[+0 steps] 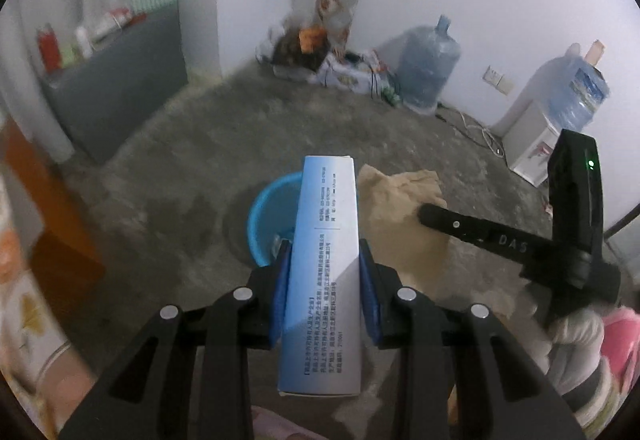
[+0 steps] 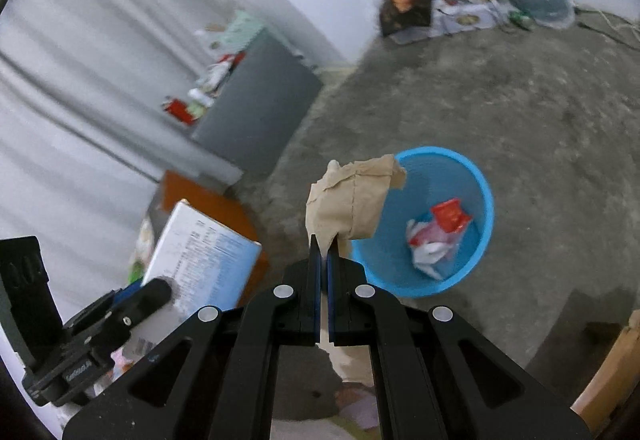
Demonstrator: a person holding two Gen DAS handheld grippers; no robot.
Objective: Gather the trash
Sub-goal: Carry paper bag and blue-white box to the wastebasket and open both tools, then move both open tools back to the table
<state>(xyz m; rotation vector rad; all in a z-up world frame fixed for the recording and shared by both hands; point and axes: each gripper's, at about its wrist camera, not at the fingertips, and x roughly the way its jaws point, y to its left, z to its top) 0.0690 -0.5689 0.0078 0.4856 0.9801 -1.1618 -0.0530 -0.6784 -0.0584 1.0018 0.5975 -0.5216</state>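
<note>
My left gripper is shut on a long blue-and-white carton, held lengthwise above the floor. The carton also shows in the right wrist view, in that gripper at lower left. My right gripper is shut on a crumpled brown paper bag, held just left of a blue bin. The bin holds red and white wrappers. In the left wrist view the bin lies beyond the carton, and the paper bag hangs to its right, in the right gripper.
Bare concrete floor surrounds the bin. A grey cabinet with bottles stands at left, an orange surface nearer. Clutter, boxes and a water jug line the far wall; a water dispenser stands at right.
</note>
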